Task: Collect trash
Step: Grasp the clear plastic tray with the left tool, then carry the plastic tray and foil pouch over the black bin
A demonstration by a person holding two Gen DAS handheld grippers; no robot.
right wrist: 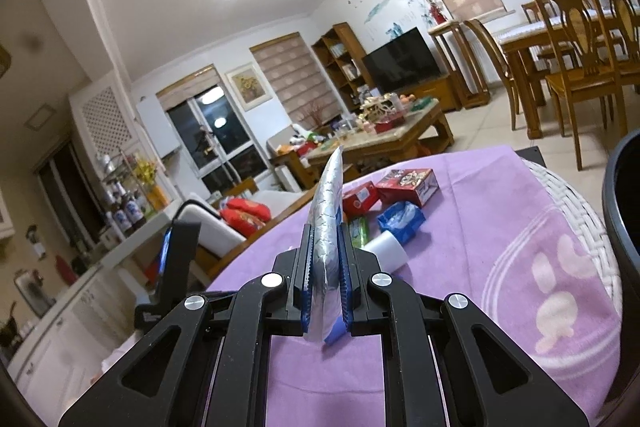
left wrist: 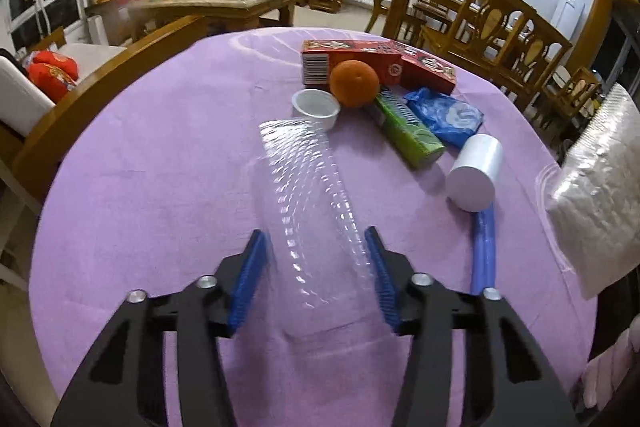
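Between the blue-padded fingers (left wrist: pixel 250 283) of the left gripper (left wrist: pixel 316 279) lies a clear plastic cup (left wrist: pixel 308 211), on its side on the purple-covered worktop (left wrist: pixel 160 167), its length running away from the camera. The fingers are spread apart with a pad on either flank of the cup, and whether they touch it yet I cannot tell. The right gripper (right wrist: pixel 325 267) is closed on a silver foil wrapper (right wrist: pixel 328 223), which stands up edgewise between its pads, lifted off the cloth. Further out on the worktop sit more pieces: a small white cup (left wrist: pixel 316 107), an orange (left wrist: pixel 354 83), red boxes (left wrist: pixel 380 63), a green packet (left wrist: pixel 408 131), a crumpled blue wrapper (left wrist: pixel 444 115), a white cylinder (left wrist: pixel 474 175) and a blue strip (left wrist: pixel 484 251). A dark bin rim (right wrist: pixel 624 195) shows at the right edge of the right wrist view, probably the place for the trash. To take the cup well, I would close slowly and lightly, since thin clear plastic likely buckles or squirts forward under a hard pinch; keeping the pads level with its middle should stop it rolling. Holding the right gripper clamped meanwhile keeps the wrapper from dropping.
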